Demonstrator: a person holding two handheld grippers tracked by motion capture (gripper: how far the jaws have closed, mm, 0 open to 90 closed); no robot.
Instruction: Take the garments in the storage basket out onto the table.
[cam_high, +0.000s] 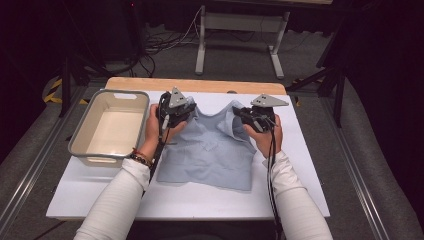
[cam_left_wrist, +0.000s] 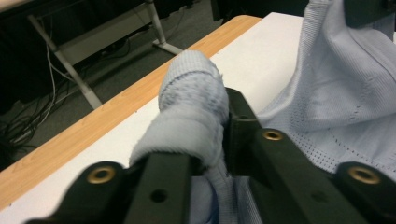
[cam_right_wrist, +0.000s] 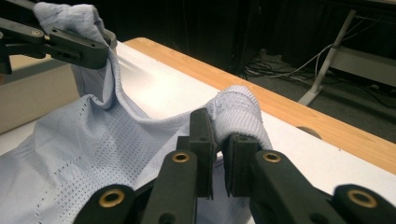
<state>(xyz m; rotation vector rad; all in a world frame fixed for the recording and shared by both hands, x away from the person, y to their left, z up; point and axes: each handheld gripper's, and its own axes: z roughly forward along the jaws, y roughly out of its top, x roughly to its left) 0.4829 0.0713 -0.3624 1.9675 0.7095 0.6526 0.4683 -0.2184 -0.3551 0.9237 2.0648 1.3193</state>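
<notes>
Both pairs of jaws are closed on cloth: the left gripper (cam_left_wrist: 219, 140) pinches one shoulder strap of a pale blue knit top (cam_high: 210, 150), the strap's ribbed edge bunched into a rounded fold that bulges up and over the tips of the black jaws, and the right gripper (cam_right_wrist: 218, 140) clamps the other shoulder strap in the same way, with a lump of ribbed fabric rising just past its jaw tips. In the high view the left gripper (cam_high: 172, 112) and the right gripper (cam_high: 257, 117) sit at the top's two upper corners, well apart from each other, each held in a hand with a white sleeve (cam_high: 117, 200) behind it and a black cable trailing back along the forearm. The top lies spread on the white board (cam_high: 300, 195) that covers the table, its lower hem flat and toward the person, its neckline sagging between the two raised shoulders; the knit shows rows of small holes in both gripper views. In the right gripper view the left gripper (cam_right_wrist: 70, 44) appears farther off at the upper left, its strap lifted clear of the board so the cloth hangs down from it in a steep drape. A beige plastic tub (cam_high: 82, 135) stands on the board just to the left of the left hand, beside the top but not touching it. A strip of wooden table edge (cam_high: 200, 86) runs along the far side of the board.
</notes>
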